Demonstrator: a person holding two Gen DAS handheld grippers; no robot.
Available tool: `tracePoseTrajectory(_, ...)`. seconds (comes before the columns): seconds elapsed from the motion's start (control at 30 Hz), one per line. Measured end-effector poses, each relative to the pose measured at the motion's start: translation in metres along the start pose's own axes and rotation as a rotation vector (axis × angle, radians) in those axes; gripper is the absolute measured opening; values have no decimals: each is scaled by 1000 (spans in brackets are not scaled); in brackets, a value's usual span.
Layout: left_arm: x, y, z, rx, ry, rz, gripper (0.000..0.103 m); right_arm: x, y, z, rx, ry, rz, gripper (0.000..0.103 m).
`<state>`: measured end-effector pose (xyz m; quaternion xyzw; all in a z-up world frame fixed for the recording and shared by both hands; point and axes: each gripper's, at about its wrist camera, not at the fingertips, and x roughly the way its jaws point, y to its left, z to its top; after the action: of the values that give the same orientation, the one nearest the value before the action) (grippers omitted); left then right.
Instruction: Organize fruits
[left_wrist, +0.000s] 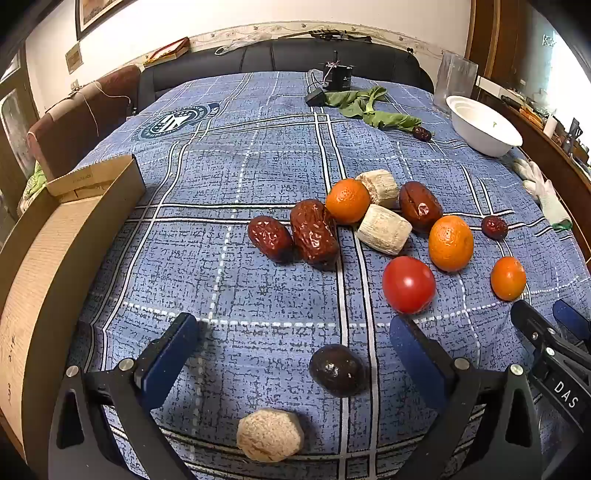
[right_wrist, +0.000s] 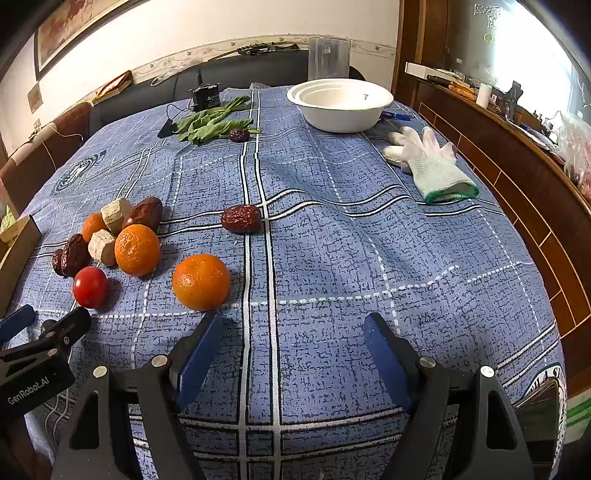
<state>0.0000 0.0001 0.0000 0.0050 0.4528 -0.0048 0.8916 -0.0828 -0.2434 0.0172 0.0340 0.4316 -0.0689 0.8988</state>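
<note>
Fruits lie on a blue checked cloth. In the left wrist view, red dates (left_wrist: 313, 229), oranges (left_wrist: 450, 243), pale cob pieces (left_wrist: 384, 229) and a red tomato (left_wrist: 408, 284) cluster at centre right. A dark fruit (left_wrist: 337, 369) lies between the fingers of my open, empty left gripper (left_wrist: 291, 332), with a beige lump (left_wrist: 270, 435) nearer the camera. My right gripper (right_wrist: 291, 332) is open and empty; an orange (right_wrist: 200, 281) sits just beyond its left finger, and a lone date (right_wrist: 242, 218) farther off. A white bowl (right_wrist: 341, 103) stands far back.
A cardboard box (left_wrist: 48, 258) stands at the left edge. Green leaves (right_wrist: 212, 123), a black device (right_wrist: 205, 96) and a clear container (right_wrist: 328, 57) are at the back. A white glove (right_wrist: 428, 162) lies right. A wooden sideboard (right_wrist: 517, 166) borders the right.
</note>
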Motion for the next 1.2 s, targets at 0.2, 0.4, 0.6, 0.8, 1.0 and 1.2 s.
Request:
tracePoseTrajectory(0.2,0,0,0,0,0,0,103,0,0,0,0,-1,0,82)
tracePoseTrajectory(0.4,0,0,0,0,0,0,103,0,0,0,0,0,0,82)
tracePoseTrajectory(0.6,0,0,0,0,0,0,103,0,0,0,0,-1,0,82)
tracePoseTrajectory(0.8,0,0,0,0,0,0,103,0,0,0,0,-1,0,82)
tracePoseTrajectory(1.0,0,0,0,0,0,0,103,0,1,0,0,-1,0,82)
tracePoseTrajectory(1.2,0,0,0,0,0,0,103,1,4,-1,2,0,11,84)
